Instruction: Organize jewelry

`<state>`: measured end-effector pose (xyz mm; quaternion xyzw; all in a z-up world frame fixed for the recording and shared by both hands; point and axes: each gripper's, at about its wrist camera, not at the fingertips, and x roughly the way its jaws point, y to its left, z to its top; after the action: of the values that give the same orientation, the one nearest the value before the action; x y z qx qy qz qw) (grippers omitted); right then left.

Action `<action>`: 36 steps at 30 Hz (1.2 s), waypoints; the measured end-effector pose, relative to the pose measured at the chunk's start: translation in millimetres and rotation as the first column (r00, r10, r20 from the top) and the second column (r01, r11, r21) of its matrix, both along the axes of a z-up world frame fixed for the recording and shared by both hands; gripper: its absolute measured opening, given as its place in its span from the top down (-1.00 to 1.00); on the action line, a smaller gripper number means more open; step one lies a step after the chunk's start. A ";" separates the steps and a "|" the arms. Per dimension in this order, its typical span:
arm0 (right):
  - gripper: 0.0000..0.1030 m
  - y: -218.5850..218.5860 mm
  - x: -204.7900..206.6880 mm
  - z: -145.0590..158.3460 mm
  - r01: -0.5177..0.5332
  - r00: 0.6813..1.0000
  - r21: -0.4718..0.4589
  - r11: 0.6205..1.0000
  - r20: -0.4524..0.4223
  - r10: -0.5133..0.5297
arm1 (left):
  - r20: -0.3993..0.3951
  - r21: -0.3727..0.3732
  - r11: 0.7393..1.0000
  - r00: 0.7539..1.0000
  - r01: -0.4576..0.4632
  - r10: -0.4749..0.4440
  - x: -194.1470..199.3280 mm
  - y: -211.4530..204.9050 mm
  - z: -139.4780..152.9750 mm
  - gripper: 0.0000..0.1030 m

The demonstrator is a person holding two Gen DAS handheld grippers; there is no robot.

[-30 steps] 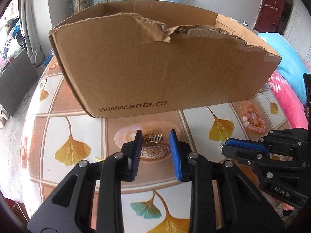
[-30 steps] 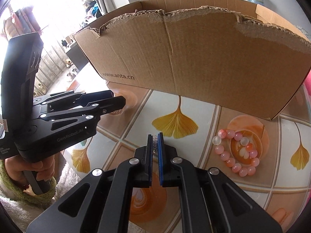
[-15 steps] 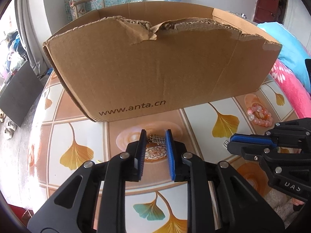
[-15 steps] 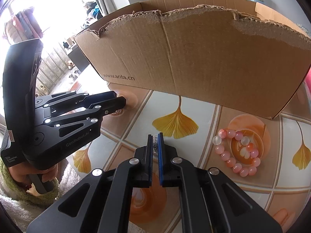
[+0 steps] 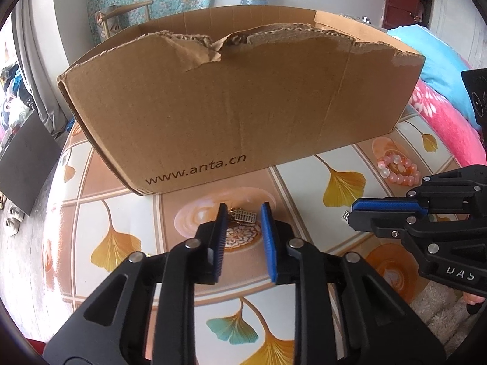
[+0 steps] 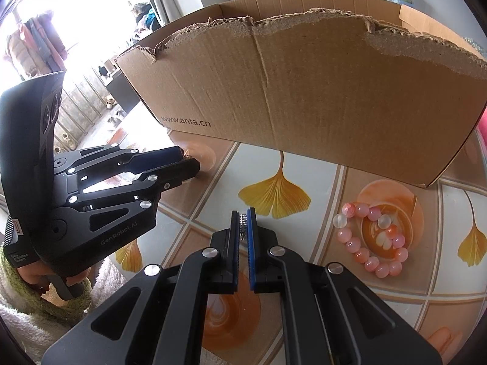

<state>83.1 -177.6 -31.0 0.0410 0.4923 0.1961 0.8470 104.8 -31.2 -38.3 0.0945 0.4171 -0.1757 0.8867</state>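
A small gold charm (image 5: 242, 214) lies on the patterned table between the fingertips of my left gripper (image 5: 243, 213), whose jaws stand open on either side of it, apart from it. My right gripper (image 6: 243, 216) is shut on a small silver piece of jewelry (image 6: 243, 223); its tip pokes out in the left wrist view (image 5: 346, 215). A pink bead bracelet (image 6: 373, 238) lies on the table to the right, also in the left wrist view (image 5: 397, 168). A torn open cardboard box (image 5: 237, 115) stands just behind.
The box (image 6: 319, 97) fills the far side of the round table with a ginkgo-leaf pattern (image 5: 121, 243). A pink blanket (image 5: 444, 121) lies right of the table. A dark panel (image 5: 24, 158) stands on the floor to the left.
My left gripper has narrowed around the gold charm and drawn back a little from the box. My right gripper stays shut on the silver piece, almost still.
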 end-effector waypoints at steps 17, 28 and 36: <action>0.90 4.2 2.0 0.2 -0.002 1.000 -0.009 1.000 0.001 0.002 | 0.010 -0.028 0.999 1.000 0.016 -0.015 -4.0 7.3 0.0 0.97; 0.90 6.7 3.2 -0.7 -0.001 1.000 -0.021 1.000 0.001 0.001 | -0.029 -0.088 0.996 1.000 0.004 -0.006 1.1 13.8 4.9 0.77; 0.90 14.3 0.1 -2.6 -0.004 1.000 -0.028 1.000 0.003 0.004 | -0.029 -0.060 0.998 1.000 0.002 -0.004 8.3 7.0 2.6 0.76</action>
<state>83.2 -163.3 -33.6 0.0277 0.4937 0.1909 0.8480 113.1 -24.2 -35.7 0.0661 0.4244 -0.1909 0.8827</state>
